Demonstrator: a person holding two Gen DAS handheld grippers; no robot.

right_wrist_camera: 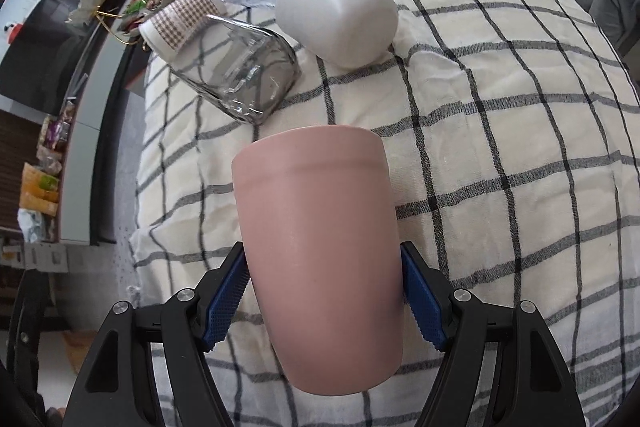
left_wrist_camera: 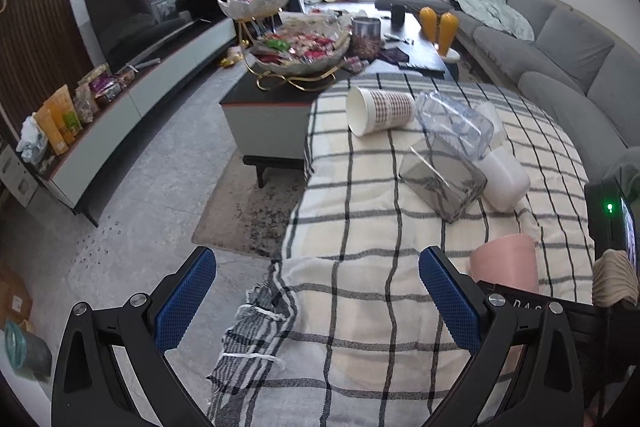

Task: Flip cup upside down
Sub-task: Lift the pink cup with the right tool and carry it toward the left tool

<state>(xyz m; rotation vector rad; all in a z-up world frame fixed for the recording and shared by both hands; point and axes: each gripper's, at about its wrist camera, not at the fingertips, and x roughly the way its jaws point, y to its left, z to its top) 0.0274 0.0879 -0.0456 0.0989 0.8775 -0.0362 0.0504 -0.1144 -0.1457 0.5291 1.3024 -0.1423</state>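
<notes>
Between my right gripper's [right_wrist_camera: 324, 297] blue pads sits the pink cup [right_wrist_camera: 316, 247], matte and plain, no label readable, clamped on both flanks and tilted over the checked cloth [right_wrist_camera: 500, 147]. I see my left gripper [left_wrist_camera: 318, 301] spread wide with nothing in it, the pink cup [left_wrist_camera: 506, 261] just beside its right finger

White letters "D A S" can be read on a black gripper bar [left_wrist_camera: 528, 301] at the lower right of the left wrist view, just under the pink cup [left_wrist_camera: 506, 261]; the rest of the word is cut off. The snack packets [left_wrist_camera: 60, 117] on the TV bench carry print, but it is too small to read. Nothing can be read in the right wrist view.
</notes>
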